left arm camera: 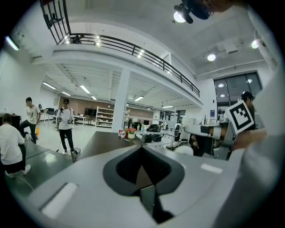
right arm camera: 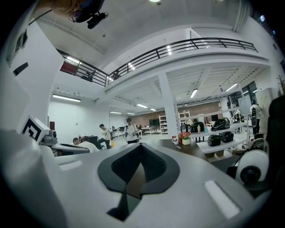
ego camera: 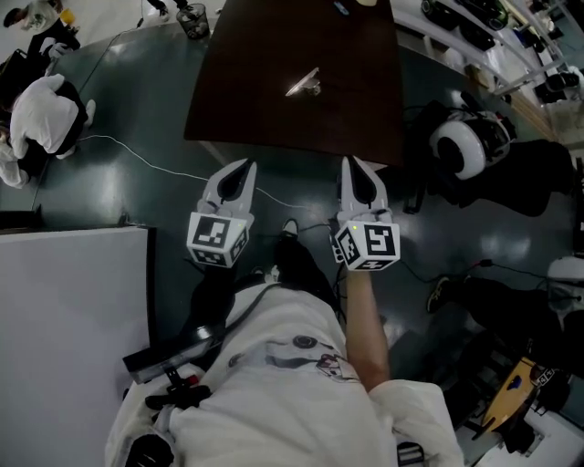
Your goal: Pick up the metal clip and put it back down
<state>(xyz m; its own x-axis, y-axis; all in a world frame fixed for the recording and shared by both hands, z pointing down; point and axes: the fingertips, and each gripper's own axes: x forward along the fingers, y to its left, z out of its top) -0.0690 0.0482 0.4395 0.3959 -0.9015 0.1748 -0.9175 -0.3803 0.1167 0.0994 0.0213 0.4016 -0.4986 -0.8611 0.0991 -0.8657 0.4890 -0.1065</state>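
Note:
The metal clip [ego camera: 304, 85] lies on the dark brown table [ego camera: 274, 109], near its middle. Both grippers are held side by side over the floor, short of the table's near edge, pointing toward it. My left gripper [ego camera: 241, 168] is shut, its jaws meeting in a point with nothing between them. My right gripper [ego camera: 355, 165] is shut and empty as well, its tip at the table's near edge. Both gripper views look level across a large hall; the left gripper [left arm camera: 141, 148] and the right gripper [right arm camera: 141, 145] show closed jaws. The clip is not visible in either of them.
A white panel [ego camera: 73, 301] stands at the left. A thin white cable [ego camera: 146, 160] crosses the dark floor. A person in white [ego camera: 46, 114] crouches at far left. A black and white machine [ego camera: 467, 146] sits right of the table. A wire basket [ego camera: 193, 20] stands beyond the table's far left corner.

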